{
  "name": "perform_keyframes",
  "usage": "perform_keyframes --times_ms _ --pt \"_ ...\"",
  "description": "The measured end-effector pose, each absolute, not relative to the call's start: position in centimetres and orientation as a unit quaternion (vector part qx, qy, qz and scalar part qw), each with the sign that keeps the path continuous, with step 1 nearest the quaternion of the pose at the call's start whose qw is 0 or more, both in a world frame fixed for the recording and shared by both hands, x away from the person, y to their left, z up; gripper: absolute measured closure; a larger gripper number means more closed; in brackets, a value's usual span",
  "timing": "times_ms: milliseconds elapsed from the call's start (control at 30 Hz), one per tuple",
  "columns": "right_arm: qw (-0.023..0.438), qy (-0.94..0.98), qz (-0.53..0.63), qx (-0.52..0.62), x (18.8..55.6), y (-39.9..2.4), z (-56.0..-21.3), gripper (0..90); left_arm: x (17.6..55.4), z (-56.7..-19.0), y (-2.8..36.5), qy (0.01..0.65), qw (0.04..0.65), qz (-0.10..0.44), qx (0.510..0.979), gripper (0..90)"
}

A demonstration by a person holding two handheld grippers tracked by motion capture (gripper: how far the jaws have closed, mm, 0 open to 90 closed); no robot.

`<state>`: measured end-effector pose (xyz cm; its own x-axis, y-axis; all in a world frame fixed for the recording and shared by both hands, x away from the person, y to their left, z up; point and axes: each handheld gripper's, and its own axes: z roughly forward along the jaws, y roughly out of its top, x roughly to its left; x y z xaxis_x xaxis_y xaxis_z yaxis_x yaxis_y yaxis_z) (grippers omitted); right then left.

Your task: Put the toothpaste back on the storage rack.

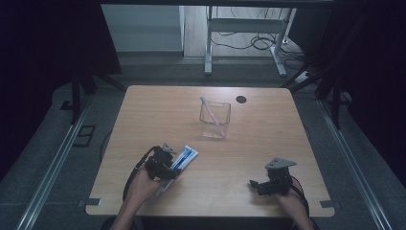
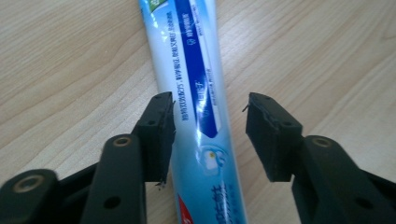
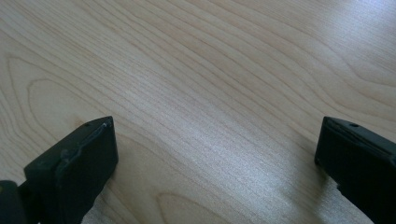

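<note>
— Lying flat on the wooden table, near its front left part, the toothpaste tube sits between the jaws of the left gripper. Are they pinching it?

— No. They stand spread, one on each side, with a gap at the right side; the left pad is very close to the tube edge.

— And the right gripper?

— Its jaws are wide apart over bare wood, holding nothing.

— How should the person do the grasp well?

— Probably center the tube, close slowly across the flat body, then lift level toward the clear cup, where a toothbrush already leans.
</note>
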<state>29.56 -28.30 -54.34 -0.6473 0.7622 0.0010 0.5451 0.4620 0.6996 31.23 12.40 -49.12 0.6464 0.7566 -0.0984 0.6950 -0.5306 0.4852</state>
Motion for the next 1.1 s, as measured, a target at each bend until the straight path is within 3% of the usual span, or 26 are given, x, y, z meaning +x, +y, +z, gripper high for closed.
perform_keyframes --times_ms 300,767,1100 --pt "0.158 0.840 0.343 0.389 29.5 -28.3 -54.3 0.0 32.4 -50.3 11.9 0.433 0.220 0.048 0.873 45.9" --pt "0.158 0.840 0.343 0.389 29.5 -28.3 -54.3 0.0 33.5 -50.7 10.8 0.445 0.174 0.025 0.878 47.9" --pt "0.158 0.841 0.342 0.388 29.5 -28.3 -54.3 0.0 33.5 -49.9 10.3 0.433 0.165 0.031 0.886 67.6"
